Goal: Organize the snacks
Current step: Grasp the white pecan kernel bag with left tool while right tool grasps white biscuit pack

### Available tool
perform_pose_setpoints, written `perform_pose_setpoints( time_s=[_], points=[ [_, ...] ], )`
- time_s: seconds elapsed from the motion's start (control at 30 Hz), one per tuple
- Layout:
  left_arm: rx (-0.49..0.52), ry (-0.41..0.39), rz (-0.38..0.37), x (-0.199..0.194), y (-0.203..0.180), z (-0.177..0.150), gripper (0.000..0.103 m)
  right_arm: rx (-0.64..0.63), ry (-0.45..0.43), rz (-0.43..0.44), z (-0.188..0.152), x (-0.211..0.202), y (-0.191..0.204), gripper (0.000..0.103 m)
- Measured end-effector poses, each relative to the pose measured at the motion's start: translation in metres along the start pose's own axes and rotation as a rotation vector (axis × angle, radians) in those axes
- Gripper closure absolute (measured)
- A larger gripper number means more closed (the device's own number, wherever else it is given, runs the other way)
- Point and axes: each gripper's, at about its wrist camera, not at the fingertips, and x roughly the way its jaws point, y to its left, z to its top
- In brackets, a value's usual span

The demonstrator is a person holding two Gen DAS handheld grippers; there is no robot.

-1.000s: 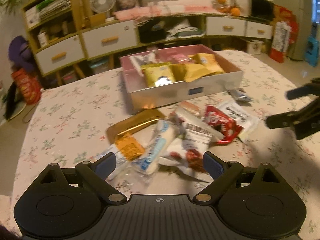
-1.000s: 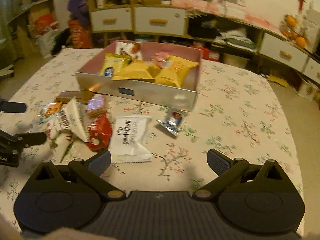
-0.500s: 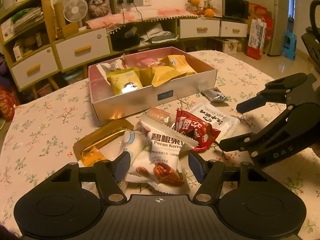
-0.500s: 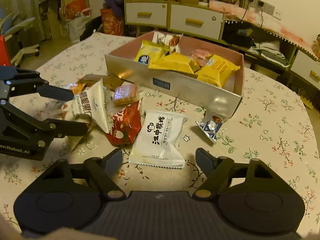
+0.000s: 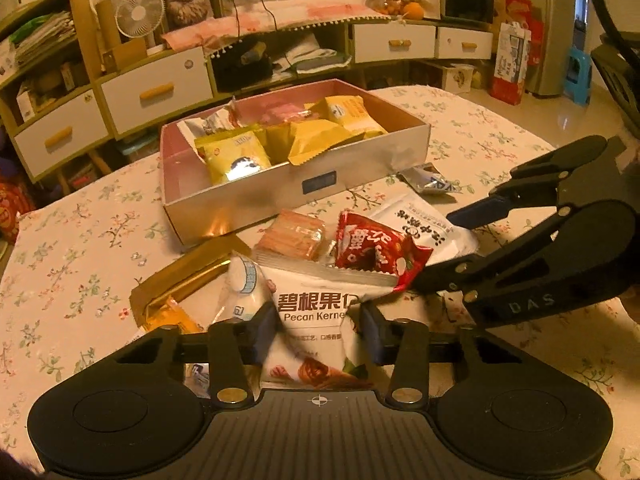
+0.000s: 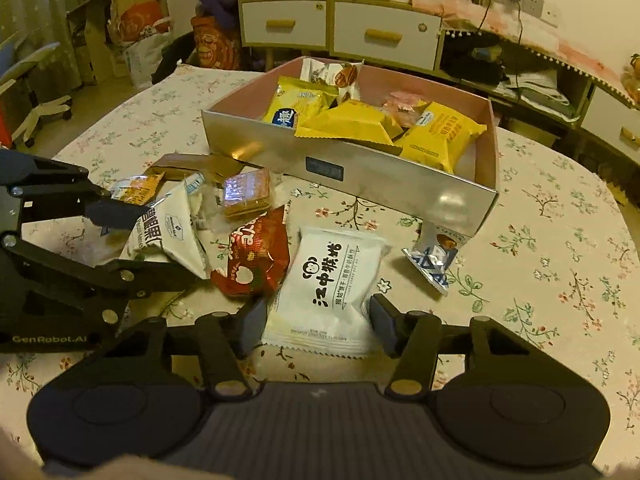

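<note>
My left gripper [image 5: 318,334] is closing on a white pecan kernel packet [image 5: 316,312]. Its pads press the packet's sides and the wrapper creases between them. In the right wrist view this packet [image 6: 176,228] stands tilted between the left fingers. My right gripper [image 6: 316,324] is also closing, astride a white packet with black writing [image 6: 328,280]. That packet lies flat and undeformed, and the pads reach its edges. The silver box [image 5: 280,196] behind holds several yellow packets.
A red packet [image 5: 372,248], a clear biscuit pack [image 5: 292,236], a gold tray [image 5: 188,280] and a small blue-and-silver packet [image 6: 434,258] lie on the floral tablecloth in front of the box. Drawers and shelves stand beyond the table.
Both grippers have moved in and down over the pile and narrowed their jaws. The pecan packet now sits pinched between the left pads, and the white packet lies between the right ones.
</note>
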Motion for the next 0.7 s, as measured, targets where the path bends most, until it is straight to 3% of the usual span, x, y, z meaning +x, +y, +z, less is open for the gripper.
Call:
perform_pose_setpoints(
  time_s=[0.47, 0.7],
  points=[
    [-0.065, 0.087, -0.095, -0.012, -0.002, -0.002, 0.064, 0.031, 0.117, -0.007, -0.013, -0.019, -0.025, 0.05],
    [-0.04, 0.092, -0.077, -0.01, -0.01, -0.006, 0.053, 0.096, 0.132, -0.007, -0.013, -0.017, -0.032, 0.04]
  ],
)
